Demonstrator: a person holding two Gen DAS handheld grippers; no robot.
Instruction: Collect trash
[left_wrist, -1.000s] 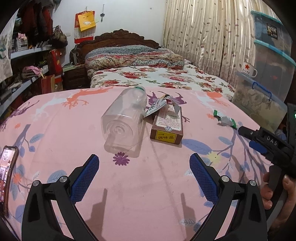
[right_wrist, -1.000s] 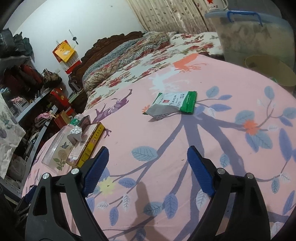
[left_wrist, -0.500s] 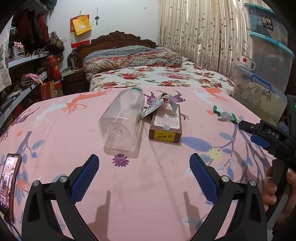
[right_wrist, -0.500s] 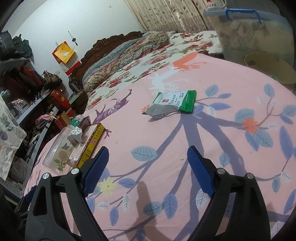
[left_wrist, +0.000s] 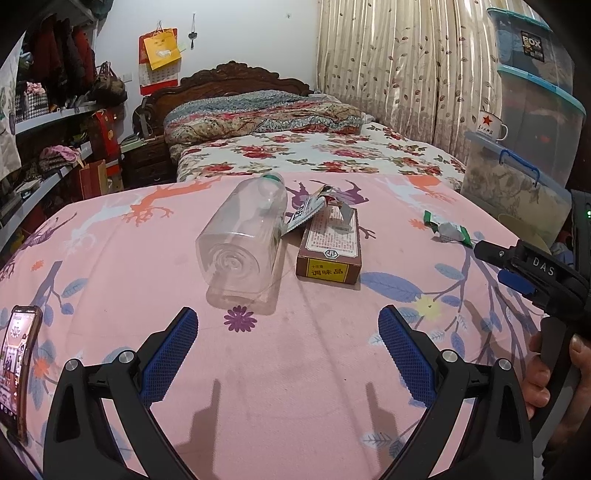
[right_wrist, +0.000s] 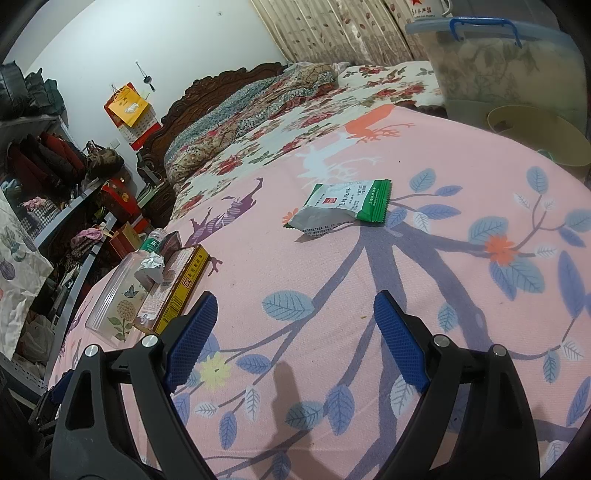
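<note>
An empty clear plastic bottle (left_wrist: 245, 240) lies on its side on the pink patterned cloth, beside a brown and yellow box (left_wrist: 330, 245) with crumpled foil wrappers (left_wrist: 312, 210) on top. A green and white snack wrapper (left_wrist: 448, 230) lies to the right. My left gripper (left_wrist: 288, 345) is open and empty, short of the bottle. My right gripper (right_wrist: 295, 326) is open and empty, short of the snack wrapper (right_wrist: 345, 206). The bottle (right_wrist: 120, 295) and box (right_wrist: 173, 288) show at the left of the right wrist view.
A phone (left_wrist: 16, 363) lies at the cloth's left edge. A tan bin (right_wrist: 535, 134) stands past the right edge, under stacked plastic storage boxes (left_wrist: 517, 184). A bed (left_wrist: 295, 147) lies behind, shelves (left_wrist: 48, 147) at the left.
Both grippers stay open. The left wrist view has drawn back and risen slightly. The right wrist view has barely shifted. No object has moved.
</note>
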